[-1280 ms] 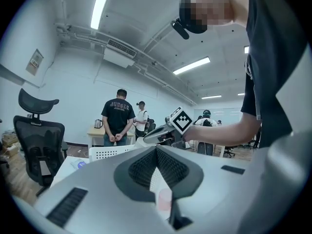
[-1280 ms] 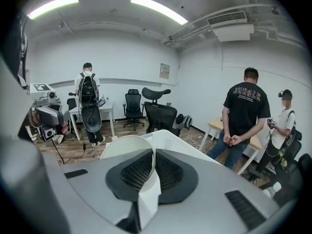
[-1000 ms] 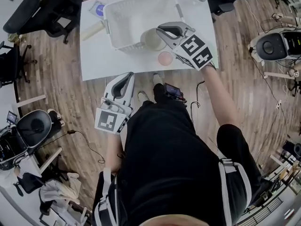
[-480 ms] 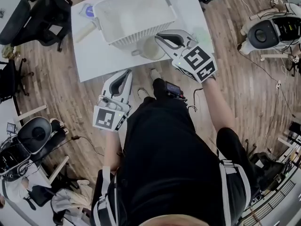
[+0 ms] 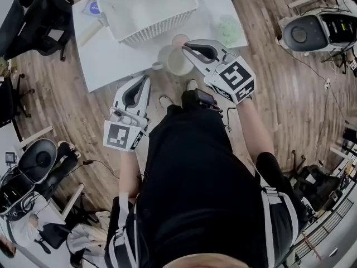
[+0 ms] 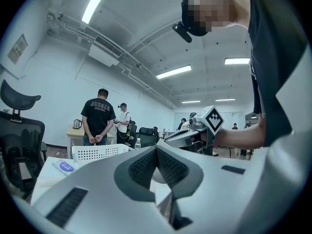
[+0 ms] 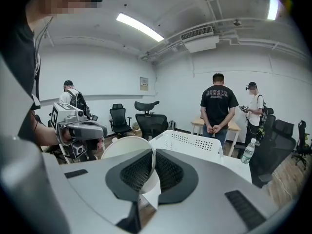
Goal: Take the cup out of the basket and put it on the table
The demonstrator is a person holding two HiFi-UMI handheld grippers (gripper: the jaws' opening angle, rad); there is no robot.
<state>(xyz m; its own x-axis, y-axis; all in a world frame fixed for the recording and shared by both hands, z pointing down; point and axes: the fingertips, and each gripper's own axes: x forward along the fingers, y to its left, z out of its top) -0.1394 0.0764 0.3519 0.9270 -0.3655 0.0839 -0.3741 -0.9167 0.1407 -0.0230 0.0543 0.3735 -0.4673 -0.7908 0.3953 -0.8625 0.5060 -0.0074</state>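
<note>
A cream cup (image 5: 174, 61) with a handle on its left hangs just in front of the white basket (image 5: 149, 8), over the near edge of the white table (image 5: 109, 60). My right gripper (image 5: 186, 48) is shut on the cup's rim; in the right gripper view the cup's wall (image 7: 127, 152) sits between the pads of that gripper (image 7: 152, 159), with the basket (image 7: 195, 143) behind. My left gripper (image 5: 145, 80) hangs lower left of the cup, off the table's edge. Its jaws (image 6: 156, 150) meet with nothing between them.
A pink disc (image 5: 179, 39) and a green lump (image 5: 227, 29) lie on the table to the right of the basket. A blue-labelled packet (image 5: 92, 7) and a pale cylinder (image 5: 89, 32) lie to its left. Office chairs (image 5: 33, 15) and people (image 7: 218, 106) stand around.
My right gripper has carried the cup from the basket's front wall toward the table's near edge. The left gripper has risen closer to the table.
</note>
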